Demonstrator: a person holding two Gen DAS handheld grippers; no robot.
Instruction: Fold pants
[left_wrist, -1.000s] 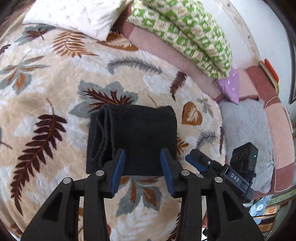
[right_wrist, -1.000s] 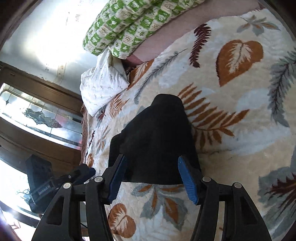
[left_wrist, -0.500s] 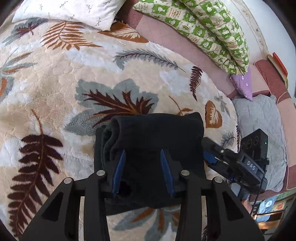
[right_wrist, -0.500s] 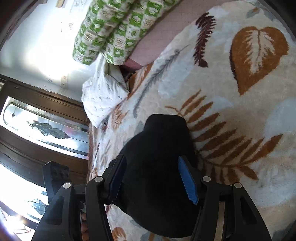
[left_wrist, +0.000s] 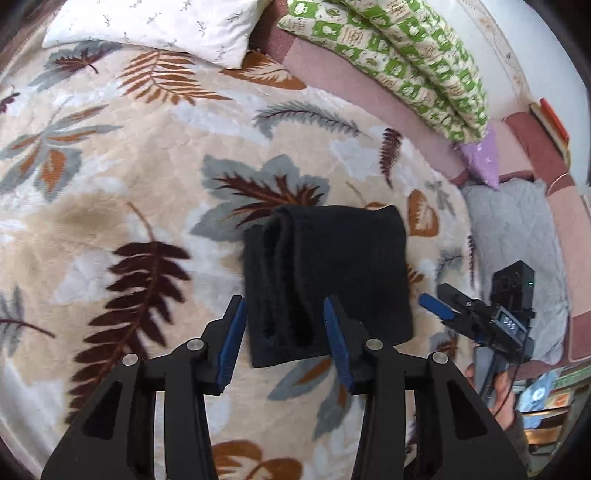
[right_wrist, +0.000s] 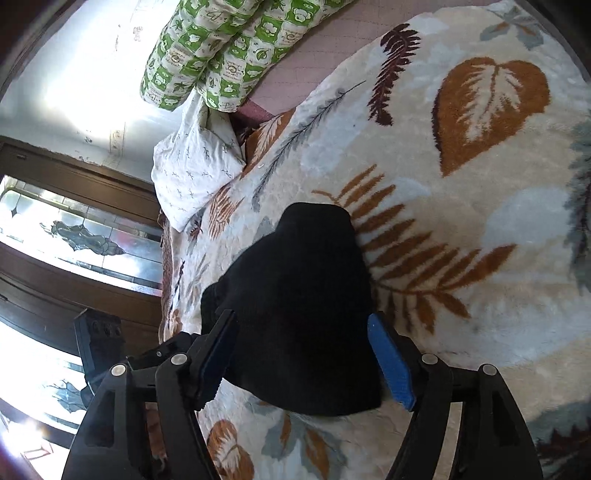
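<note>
The black pants (left_wrist: 332, 280) lie folded into a compact, roughly square bundle on the leaf-patterned blanket (left_wrist: 122, 206) that covers the bed. They sit directly ahead of the left claw (left_wrist: 284, 339), whose two blue-padded fingers are spread, one to each side of the bundle's near edge. Whether the pads touch the cloth cannot be told from here; they pinch nothing.

The right claw (right_wrist: 306, 362) stands off the bundle's right side, pointing in across it. It too is spread, wider than the left one, its fingers bracketing the near end of the pants (right_wrist: 299, 306) without closing on them. In the left wrist view the right claw (left_wrist: 439, 308) shows beside the bundle, just off its right edge, apart from the cloth.

Relation that matters: both claws are near the bundle, the left one at its front edge and the right one at its side. Neither is clearly the nearer. Ahead of the left claw the stacked folded edges run straight away from it along the bundle's left side. That is the thick side; the right portion lies flatter and smoother.

Condition of the pants: dark, soft, knit or fleece in look, several layers deep, edges fairly even, no loose leg trailing out. Judgement: the folding appears complete or nearly so; any remaining move would be a tidy or a release.

A white pillow (left_wrist: 159, 26) and a green checked quilt (left_wrist: 399, 59) lie far ahead, well apart from the work.
</note>
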